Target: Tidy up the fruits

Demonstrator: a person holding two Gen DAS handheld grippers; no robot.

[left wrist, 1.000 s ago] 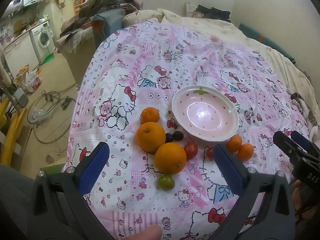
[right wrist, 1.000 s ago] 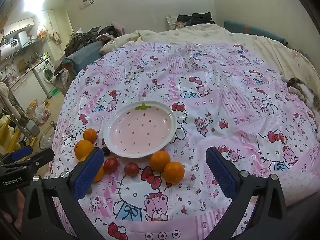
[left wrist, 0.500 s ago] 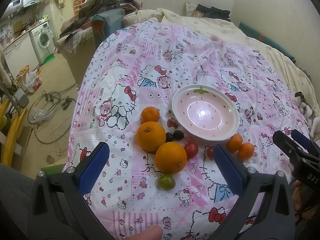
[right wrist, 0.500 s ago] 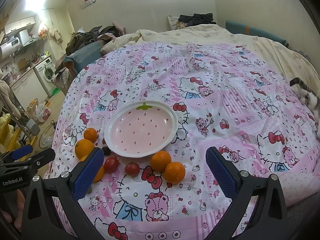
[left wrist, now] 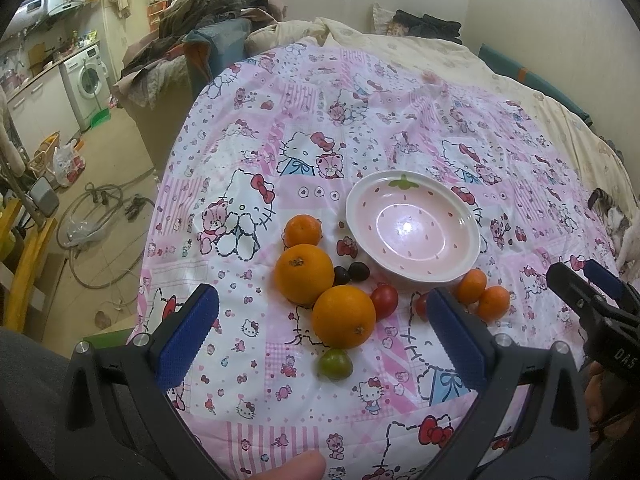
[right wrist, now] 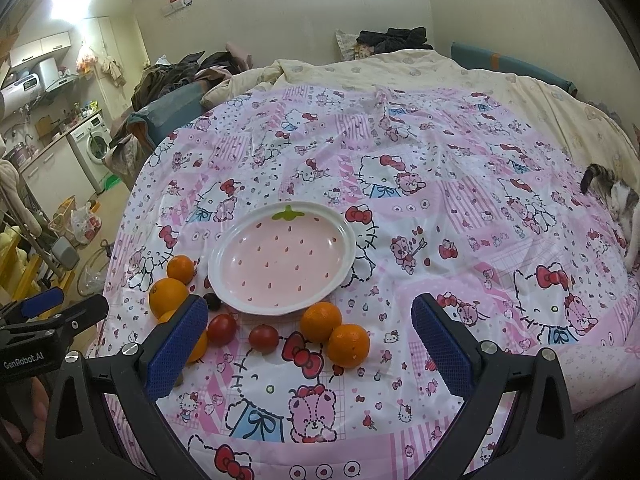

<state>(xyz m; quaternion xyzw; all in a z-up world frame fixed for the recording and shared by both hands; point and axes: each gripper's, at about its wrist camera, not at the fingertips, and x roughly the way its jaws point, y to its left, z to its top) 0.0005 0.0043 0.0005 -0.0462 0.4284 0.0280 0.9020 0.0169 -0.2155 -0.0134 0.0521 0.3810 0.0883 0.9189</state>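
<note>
Pink cartoon-print bedspread [left wrist: 360, 120] is covering the bed, and the fruit is lying on it at mid-frame of the left wrist view. Going left to right there: a small orange [left wrist: 303, 230] is sitting above two large oranges [left wrist: 304, 274] [left wrist: 344, 317], a green fruit [left wrist: 335, 364] is lying just below them, two dark plums [left wrist: 352, 273] and a red tomato [left wrist: 385, 301] are resting beside the empty strawberry plate [left wrist: 472, 232], and two mandarins [left wrist: 483, 296] are touching each other right of centre. The left gripper [left wrist: 320, 340] is hovering over the fruit — fingers wide apart, gripping nothing. The right gripper [right wrist: 310, 344] is hanging likewise, spread apart and empty — above the mandarins in its own view.
</note>
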